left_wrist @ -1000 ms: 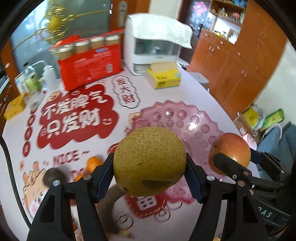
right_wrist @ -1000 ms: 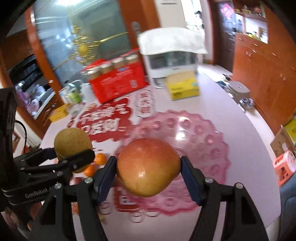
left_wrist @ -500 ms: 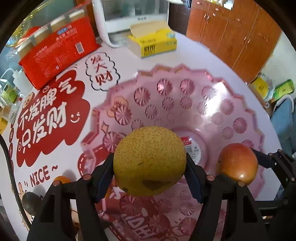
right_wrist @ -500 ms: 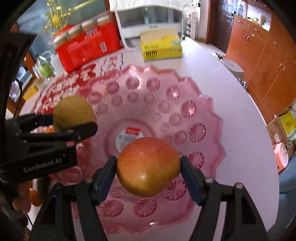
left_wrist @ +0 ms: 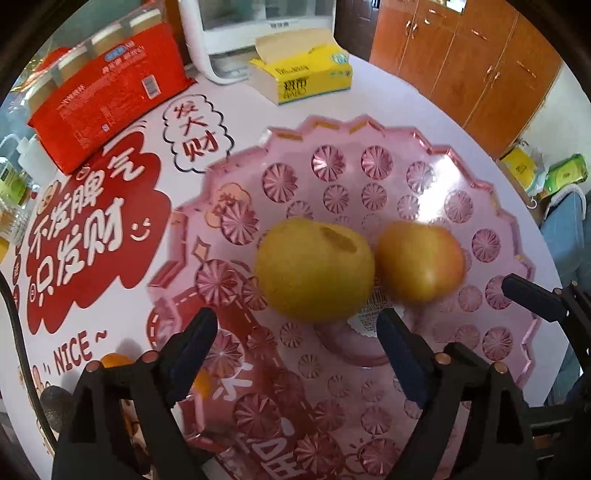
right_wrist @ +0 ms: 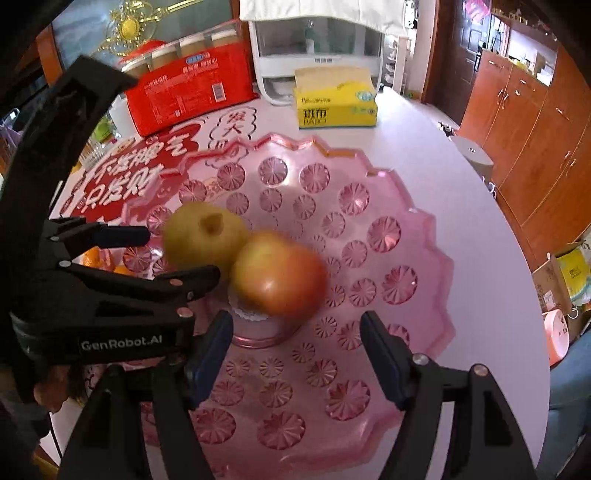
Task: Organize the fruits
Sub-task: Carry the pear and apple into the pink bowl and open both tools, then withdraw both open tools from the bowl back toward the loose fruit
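A yellow-green pear (left_wrist: 314, 269) and a red-yellow apple (left_wrist: 419, 262) lie side by side, touching, in the middle of the pink patterned fruit plate (left_wrist: 369, 162). Both look blurred. My left gripper (left_wrist: 295, 343) is open and empty just in front of the pear. My right gripper (right_wrist: 295, 339) is open and empty just in front of the apple (right_wrist: 279, 275); the pear (right_wrist: 203, 238) lies to its left, beside the left gripper's fingers (right_wrist: 184, 280). Small oranges (left_wrist: 114, 360) and a dark fruit (left_wrist: 55, 402) lie on the table left of the plate.
A red box of jars (left_wrist: 107, 88), a white appliance (left_wrist: 258, 33) and a yellow tissue pack (left_wrist: 303, 77) stand at the back of the table (right_wrist: 461, 199). Wooden cabinets (left_wrist: 461, 62) are beyond the right edge. A red printed mat (left_wrist: 88, 229) lies left of the plate.
Both grippers have opened and let go: the pear and the apple have dropped onto the plate's middle. The grippers sit a little back from the fruit.
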Demonstrator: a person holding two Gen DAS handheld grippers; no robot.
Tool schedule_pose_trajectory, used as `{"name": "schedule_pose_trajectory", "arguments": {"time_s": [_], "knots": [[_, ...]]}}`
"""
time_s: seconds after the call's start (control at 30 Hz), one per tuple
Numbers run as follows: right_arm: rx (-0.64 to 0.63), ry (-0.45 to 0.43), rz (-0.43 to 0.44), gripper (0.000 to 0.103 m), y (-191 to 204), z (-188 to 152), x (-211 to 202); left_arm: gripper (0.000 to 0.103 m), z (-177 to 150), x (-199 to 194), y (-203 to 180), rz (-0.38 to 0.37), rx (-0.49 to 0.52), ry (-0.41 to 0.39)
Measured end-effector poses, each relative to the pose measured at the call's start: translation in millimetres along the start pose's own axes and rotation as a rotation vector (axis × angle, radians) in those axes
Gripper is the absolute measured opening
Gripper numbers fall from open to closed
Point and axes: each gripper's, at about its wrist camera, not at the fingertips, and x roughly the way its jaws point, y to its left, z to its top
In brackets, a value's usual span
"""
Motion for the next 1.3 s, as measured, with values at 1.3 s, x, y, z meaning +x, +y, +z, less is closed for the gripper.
{"name": "schedule_pose_trajectory", "arguments": {"time_s": [1.3], "knots": [[-0.035,-0.198,0.163,0.073,56,-20,-137,0.088,-132,-214,50,0.050,-0.185,-0.323]]}}
